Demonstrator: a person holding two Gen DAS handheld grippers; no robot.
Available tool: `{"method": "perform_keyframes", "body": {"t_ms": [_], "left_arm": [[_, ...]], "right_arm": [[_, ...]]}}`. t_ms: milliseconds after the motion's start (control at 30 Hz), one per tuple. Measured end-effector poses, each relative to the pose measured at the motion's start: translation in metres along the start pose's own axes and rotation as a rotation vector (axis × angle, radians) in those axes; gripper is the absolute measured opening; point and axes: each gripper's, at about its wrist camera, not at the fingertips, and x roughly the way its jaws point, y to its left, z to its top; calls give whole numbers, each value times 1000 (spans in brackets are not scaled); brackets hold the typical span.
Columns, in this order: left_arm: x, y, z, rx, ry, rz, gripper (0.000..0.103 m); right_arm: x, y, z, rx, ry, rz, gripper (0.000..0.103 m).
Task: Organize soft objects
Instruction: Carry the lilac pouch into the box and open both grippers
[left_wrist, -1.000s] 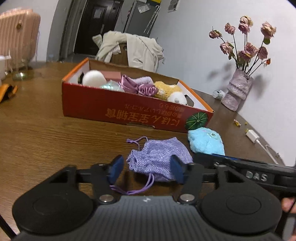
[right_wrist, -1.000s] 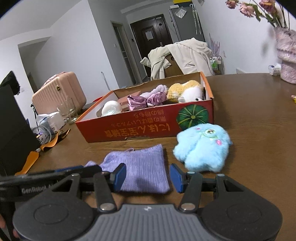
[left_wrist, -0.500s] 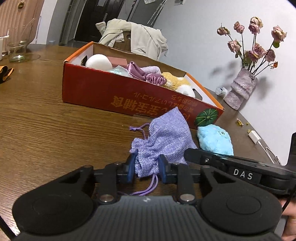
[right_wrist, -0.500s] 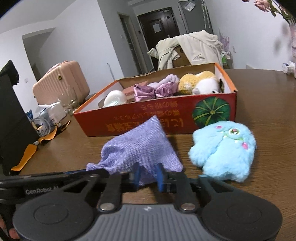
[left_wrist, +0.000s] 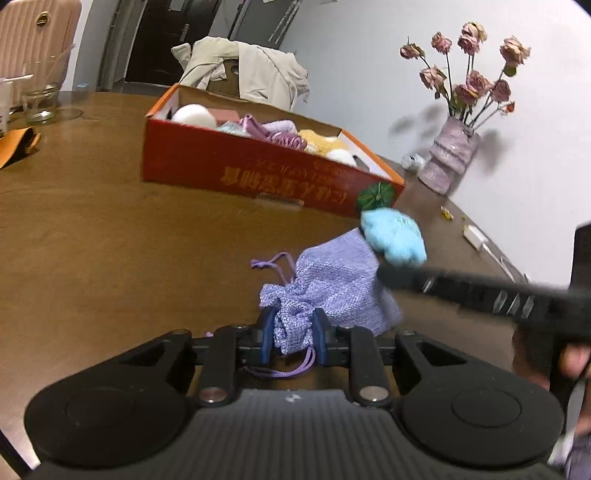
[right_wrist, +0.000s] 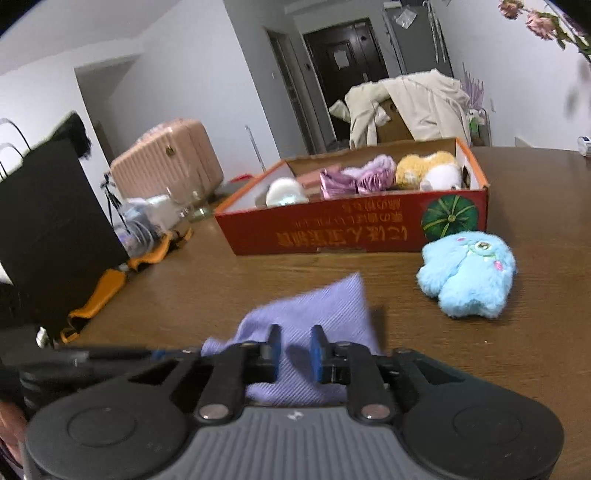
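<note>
A purple drawstring pouch (left_wrist: 332, 284) is held off the table by both grippers. My left gripper (left_wrist: 293, 334) is shut on its gathered neck end. My right gripper (right_wrist: 294, 349) is shut on the opposite edge of the pouch (right_wrist: 314, 314). A fluffy light-blue plush (right_wrist: 467, 278) lies on the wooden table beside the red cardboard box (right_wrist: 351, 232); it also shows in the left wrist view (left_wrist: 393, 238). The box (left_wrist: 258, 173) holds several soft items, among them a white ball, pink and purple fabric and a yellow plush.
A vase of dried roses (left_wrist: 452, 158) stands at the table's far right by the wall, with a white charger and cable (left_wrist: 476, 236) near it. A glass (left_wrist: 38, 99) and orange strap (right_wrist: 99, 295) sit at the left. A chair draped with a coat (right_wrist: 406, 103) stands behind the box.
Both grippers closed on the pouch and lifted it off the table. They have since drawn back from the box, so the pouch and plush look farther from it.
</note>
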Motion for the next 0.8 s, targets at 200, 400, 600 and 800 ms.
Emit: {"method": "perform_keyframes", "body": {"t_ms": [200,400,600,800], "left_arm": [[-14,12,-8,-33,-17,3,22],[-10,25,-10,-45,-5,-6,22],[-8,35,-6,-36,1,-27,22],[-5,38,0,13,25,-49,22]], "right_arm": [[18,-4,-8,57,7,-17,46],[33,-15,-14,126,-20,73,46],[32,-22,-10,157,-31,151,61],[40,-24,0,137,-24,166,63]]}}
